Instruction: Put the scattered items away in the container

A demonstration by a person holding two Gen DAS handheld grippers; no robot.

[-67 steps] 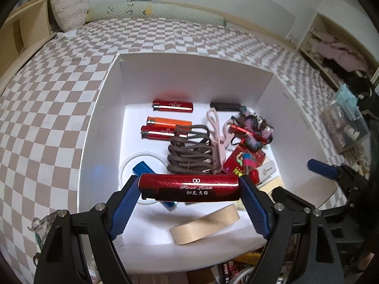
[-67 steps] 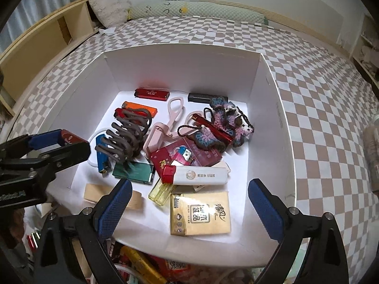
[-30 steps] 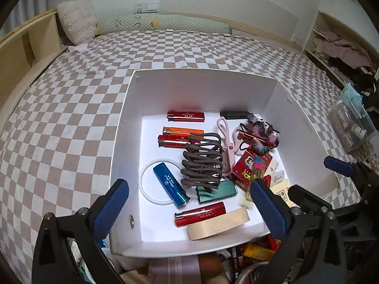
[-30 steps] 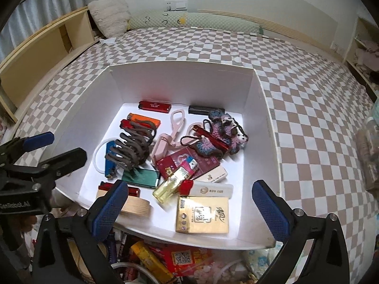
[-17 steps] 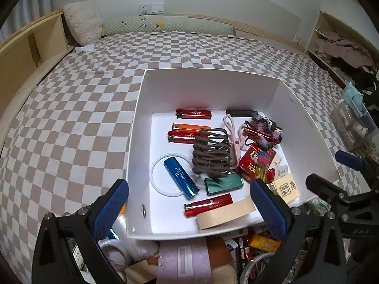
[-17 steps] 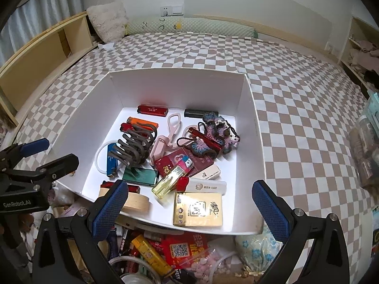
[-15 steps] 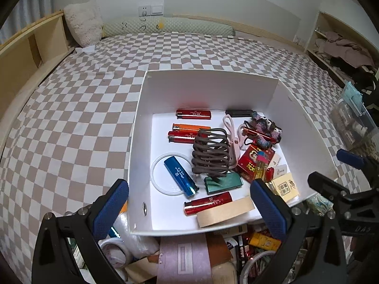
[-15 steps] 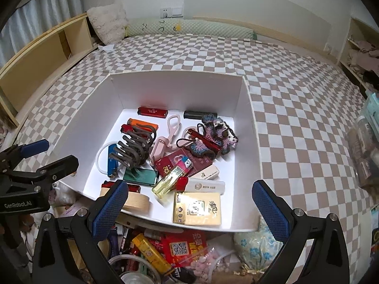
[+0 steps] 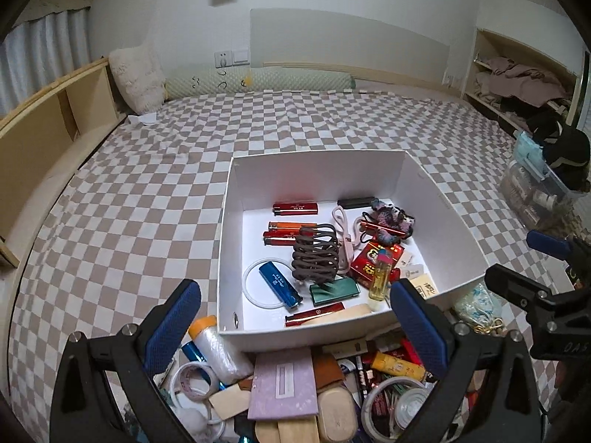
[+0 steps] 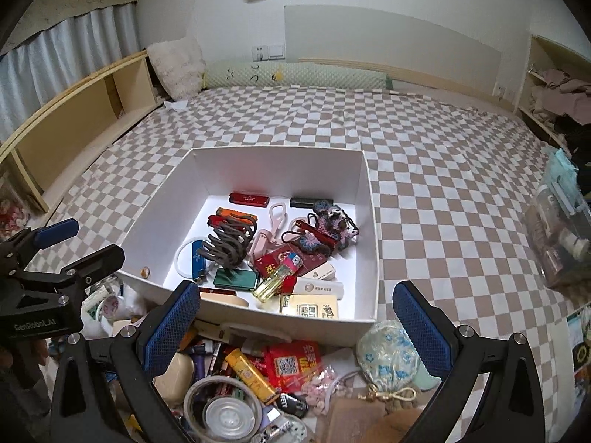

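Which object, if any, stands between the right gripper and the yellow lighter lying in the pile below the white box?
Nothing visible does. The right gripper is open and empty above the pile, and the yellow lighter lies on top, uncovered, just short of the white box.

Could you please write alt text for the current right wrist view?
An open, empty right gripper hangs above loose clutter in front of a white cardboard box of lighters and hair accessories on a checkered bedspread; the open left gripper sits at left.

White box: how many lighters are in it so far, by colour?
Red lighters: 3
Orange lighter: 1
Blue lighter: 1
Green lighter: 1
Yellow lighter: 1
Black lighter: 1
White lighter: 1
Total: 9, not counting the thin red stick on the crochet piece.
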